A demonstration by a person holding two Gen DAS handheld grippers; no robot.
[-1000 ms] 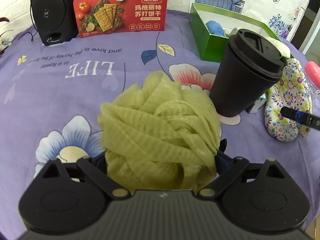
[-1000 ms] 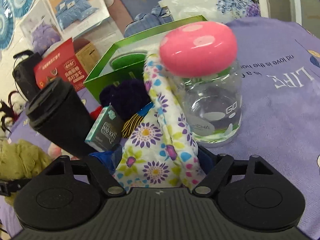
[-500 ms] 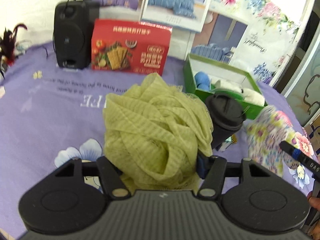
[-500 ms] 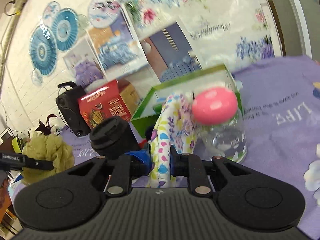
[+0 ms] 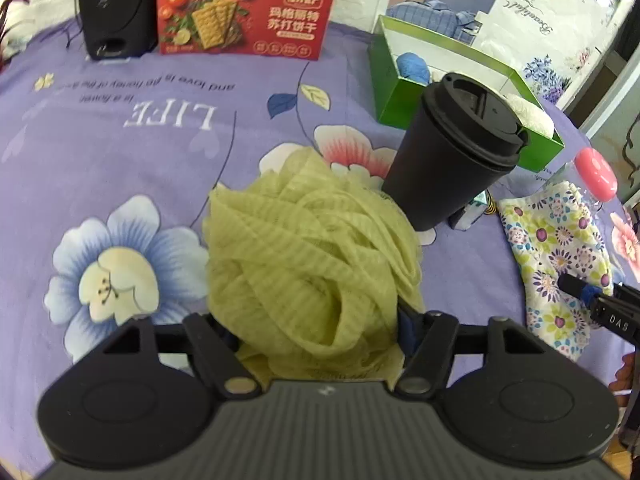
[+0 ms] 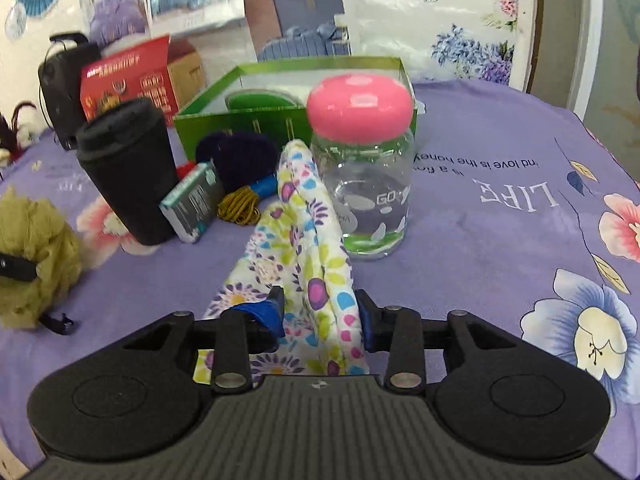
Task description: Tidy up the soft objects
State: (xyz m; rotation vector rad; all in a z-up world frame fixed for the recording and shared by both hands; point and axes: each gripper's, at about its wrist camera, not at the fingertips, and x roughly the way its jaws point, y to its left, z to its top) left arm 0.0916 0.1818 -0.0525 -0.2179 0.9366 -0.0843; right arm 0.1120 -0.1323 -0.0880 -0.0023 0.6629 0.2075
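The left gripper point(image 5: 320, 320) has the green loofah point(image 5: 316, 264) between its jaws, low in the centre of the left view. The jaws are opening, yet the mesh fills the gap and presses on both pads, so I judge it is held. The right gripper point(image 6: 320, 312) has the floral mitt point(image 6: 304, 248) between its jaws, in the lower centre of the right view. These jaws are opening too, and the cloth touches both pads.

The green box point(image 5: 400, 92), in the upper right of the left view, looks like the goal, because soft things already lie in it. To do this step well, keep each grip firm, since both things are loose and can slip. Lift high enough to pass the black cup point(image 5: 452, 152) and the jar point(image 6: 364, 184), which stand before the box and could tip.
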